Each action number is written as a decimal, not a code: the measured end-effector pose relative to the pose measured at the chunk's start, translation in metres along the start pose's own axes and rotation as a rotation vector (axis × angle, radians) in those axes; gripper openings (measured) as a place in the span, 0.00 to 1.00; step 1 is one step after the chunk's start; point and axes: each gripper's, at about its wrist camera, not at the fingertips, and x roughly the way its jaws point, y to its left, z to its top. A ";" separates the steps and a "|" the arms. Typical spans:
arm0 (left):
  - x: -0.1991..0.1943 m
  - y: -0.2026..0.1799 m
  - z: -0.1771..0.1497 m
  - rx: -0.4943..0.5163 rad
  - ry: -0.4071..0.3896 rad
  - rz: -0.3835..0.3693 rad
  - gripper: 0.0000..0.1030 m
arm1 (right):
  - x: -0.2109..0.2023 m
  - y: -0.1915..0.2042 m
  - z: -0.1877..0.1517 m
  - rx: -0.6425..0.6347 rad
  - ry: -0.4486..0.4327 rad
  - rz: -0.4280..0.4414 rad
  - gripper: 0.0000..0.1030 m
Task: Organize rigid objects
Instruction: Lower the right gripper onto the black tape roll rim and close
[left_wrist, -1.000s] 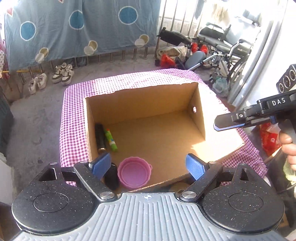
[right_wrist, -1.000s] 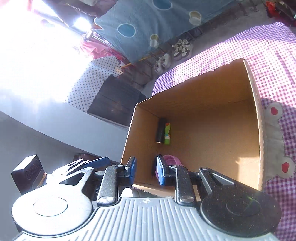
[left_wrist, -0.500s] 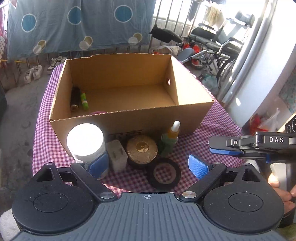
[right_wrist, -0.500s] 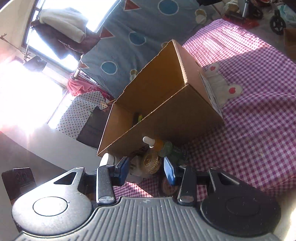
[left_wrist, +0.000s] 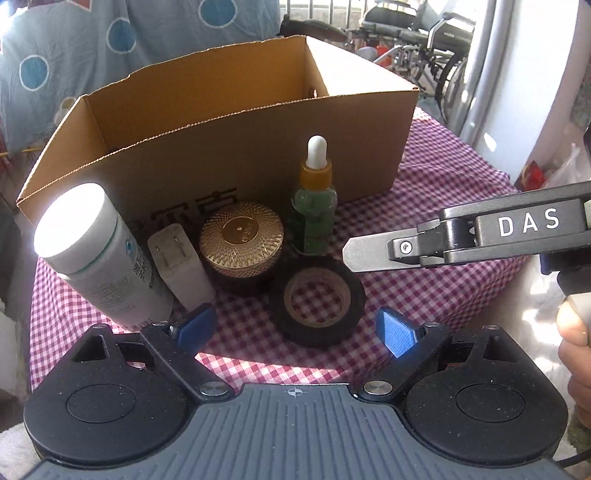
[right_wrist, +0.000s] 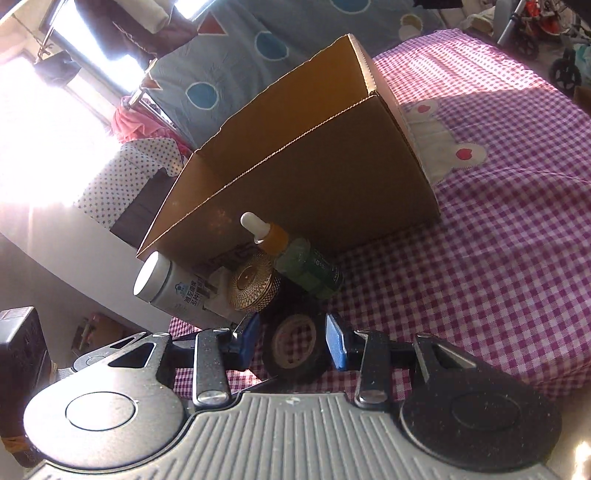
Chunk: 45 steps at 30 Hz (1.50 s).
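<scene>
Five loose things stand or lie in a cluster on the checked cloth (left_wrist: 424, 295) in front of the cardboard box (left_wrist: 258, 147), which serves as the landmark here. Nearest the cameras, the left gripper (left_wrist: 295, 332) hangs with its blue pads spread wide and nothing between them, short of the black tape roll (left_wrist: 317, 301). The roll lies flat, the nearest thing of the cluster and the farthest from the box's front wall. The right gripper (right_wrist: 291, 343) is narrowing its jaws, and in its own view the tape roll sits between the blue pads; the pads seem not yet to press on it, though the angle is too low to be sure. In the left view that gripper's metal finger reaches in from the right, above the cloth beside the roll. A hand (left_wrist: 576, 347) shows at the right edge of that view. Behind the roll, closer to the box, stands a gold-lidded jar (left_wrist: 242, 243), and left of it a white plug adapter (left_wrist: 181, 266) and a white capped bottle (left_wrist: 99, 258). The green dropper bottle (left_wrist: 314, 206), with its white bulb, stands upright nearest the box's front wall. The box is open at the top; its inside cannot be seen from here. Beyond the box hangs a blue sheet with round spots (left_wrist: 74, 55), and to its right a wheelchair (left_wrist: 417, 44).
</scene>
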 end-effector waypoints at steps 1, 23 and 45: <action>0.002 -0.001 0.000 0.006 0.001 0.000 0.90 | 0.003 0.002 0.000 -0.016 0.005 -0.008 0.38; 0.019 -0.012 -0.008 0.055 0.027 -0.042 0.64 | 0.034 0.005 -0.002 -0.147 0.083 -0.118 0.18; 0.023 -0.015 -0.009 0.066 0.024 -0.057 0.66 | 0.025 -0.017 0.003 -0.043 0.109 -0.040 0.17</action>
